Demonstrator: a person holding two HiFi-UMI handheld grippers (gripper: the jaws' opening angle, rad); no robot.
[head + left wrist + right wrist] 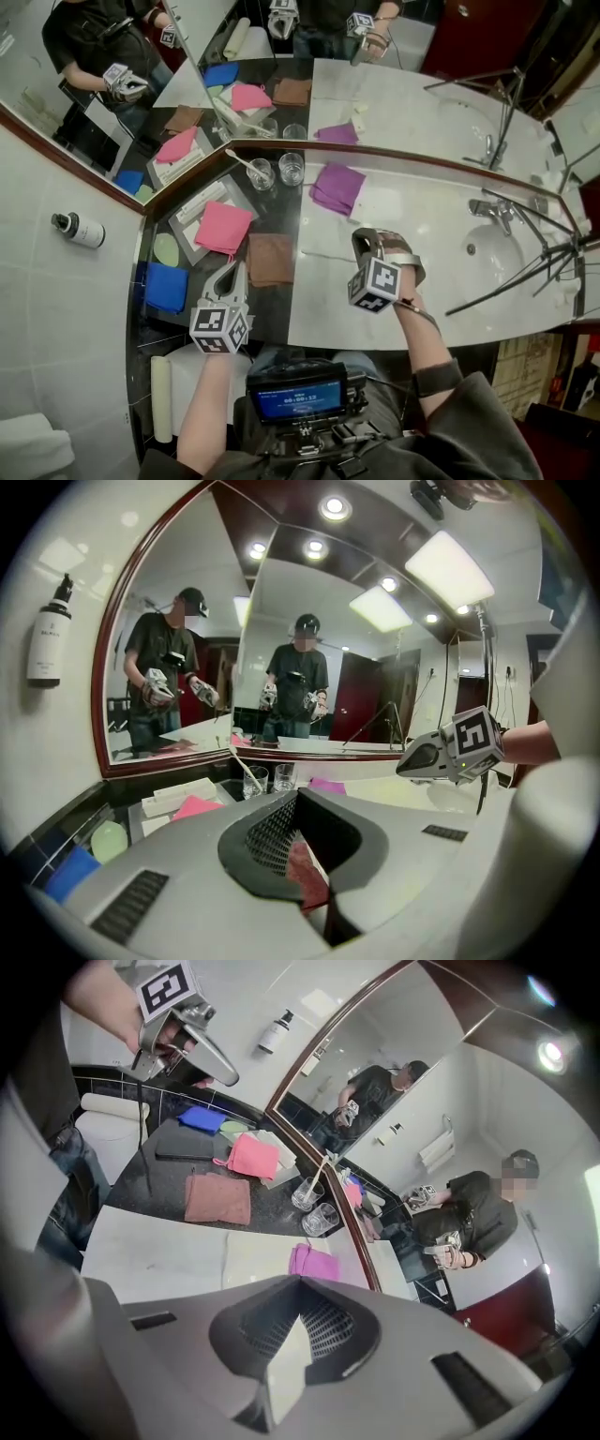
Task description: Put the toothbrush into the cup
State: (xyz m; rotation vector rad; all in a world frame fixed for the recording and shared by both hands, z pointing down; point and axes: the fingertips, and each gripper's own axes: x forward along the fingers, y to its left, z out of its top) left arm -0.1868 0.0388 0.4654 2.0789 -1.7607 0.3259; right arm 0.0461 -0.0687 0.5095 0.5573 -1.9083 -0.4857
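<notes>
A white toothbrush (242,165) stands slanted inside the left of two clear glass cups (261,174), next to the second cup (292,168), at the back of the counter by the mirror. The same toothbrush (320,1170) and cup (306,1193) show in the right gripper view, and small in the left gripper view as the cup (253,781). My left gripper (235,273) hovers shut over the dark counter near the brown cloth. My right gripper (362,238) hangs above the white counter, jaws together, with nothing between them.
A pink cloth (223,226), brown cloth (271,259), blue cloth (165,286) and white tray (200,202) lie on the dark counter at left. A purple cloth (337,186) lies near the cups. Sink (494,249), faucet (488,211) and tripod legs (525,272) are at right.
</notes>
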